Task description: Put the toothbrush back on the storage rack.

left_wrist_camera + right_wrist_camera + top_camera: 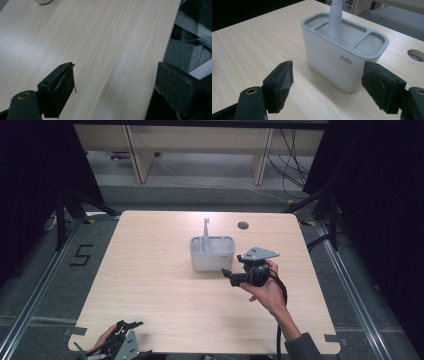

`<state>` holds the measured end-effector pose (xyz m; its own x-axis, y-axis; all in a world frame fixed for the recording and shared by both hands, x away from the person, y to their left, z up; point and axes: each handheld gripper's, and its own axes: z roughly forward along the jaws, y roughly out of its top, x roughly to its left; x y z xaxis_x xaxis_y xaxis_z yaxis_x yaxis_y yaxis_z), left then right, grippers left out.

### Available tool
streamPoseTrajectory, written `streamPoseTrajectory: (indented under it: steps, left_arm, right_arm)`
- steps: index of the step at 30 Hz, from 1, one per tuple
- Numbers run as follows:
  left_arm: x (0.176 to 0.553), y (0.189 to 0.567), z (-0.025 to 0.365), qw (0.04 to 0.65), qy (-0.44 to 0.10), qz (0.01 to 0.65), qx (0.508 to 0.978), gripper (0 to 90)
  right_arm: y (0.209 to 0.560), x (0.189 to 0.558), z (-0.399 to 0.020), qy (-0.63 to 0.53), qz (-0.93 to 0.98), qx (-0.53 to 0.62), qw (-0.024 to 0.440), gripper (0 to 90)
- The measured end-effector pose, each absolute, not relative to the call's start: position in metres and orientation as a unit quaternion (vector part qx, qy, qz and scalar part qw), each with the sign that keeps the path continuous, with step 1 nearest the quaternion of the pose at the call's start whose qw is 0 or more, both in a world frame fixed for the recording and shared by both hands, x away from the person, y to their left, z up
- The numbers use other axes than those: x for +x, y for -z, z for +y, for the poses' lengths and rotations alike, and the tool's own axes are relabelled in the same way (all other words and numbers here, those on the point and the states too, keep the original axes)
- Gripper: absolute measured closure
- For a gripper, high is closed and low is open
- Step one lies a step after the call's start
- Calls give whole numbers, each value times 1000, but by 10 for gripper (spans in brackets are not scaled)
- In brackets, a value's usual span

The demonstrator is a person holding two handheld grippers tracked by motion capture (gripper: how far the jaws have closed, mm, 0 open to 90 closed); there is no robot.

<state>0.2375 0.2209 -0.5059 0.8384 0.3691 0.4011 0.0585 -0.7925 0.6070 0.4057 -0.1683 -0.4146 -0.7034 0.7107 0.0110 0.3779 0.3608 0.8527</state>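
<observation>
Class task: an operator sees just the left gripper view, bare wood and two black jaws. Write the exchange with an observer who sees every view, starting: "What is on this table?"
Observer: A white holder with three compartments stands mid-table.
Operator: Anything inside it?
Observer: A pale handle stands upright in the middle compartment.
Operator: Where is the right gripper?
Observer: The right gripper sits just right of the holder, open, jaws pointed at it.
Operator: And mine?
Observer: The left gripper is at the table's near left corner.
</observation>
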Motion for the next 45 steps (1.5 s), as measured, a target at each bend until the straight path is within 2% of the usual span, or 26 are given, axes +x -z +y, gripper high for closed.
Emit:
streamPoseTrajectory:
  steps: [14,21,37,39,45]
  left_arm:
    - [237,506,221,301,-258,117,910,152]
    - [238,507,221,301,-261,118,909,152]
    - [237,505,221,301,-258,118,911,152]
    - [237,507,221,299,-271,119,907,152]
    - [237,507,221,300,-268,118,908,152]
  right_arm:
    - [424,394,-173,-457,805,331,184,247]
    - [432,384,-179,-459,802,341,173,201]
    - [454,366,-191,-463,799,352,154,199]
    - [456,363,-193,-459,799,355,156,200]
    - [461,358,-198,-463,796,358,159,200]
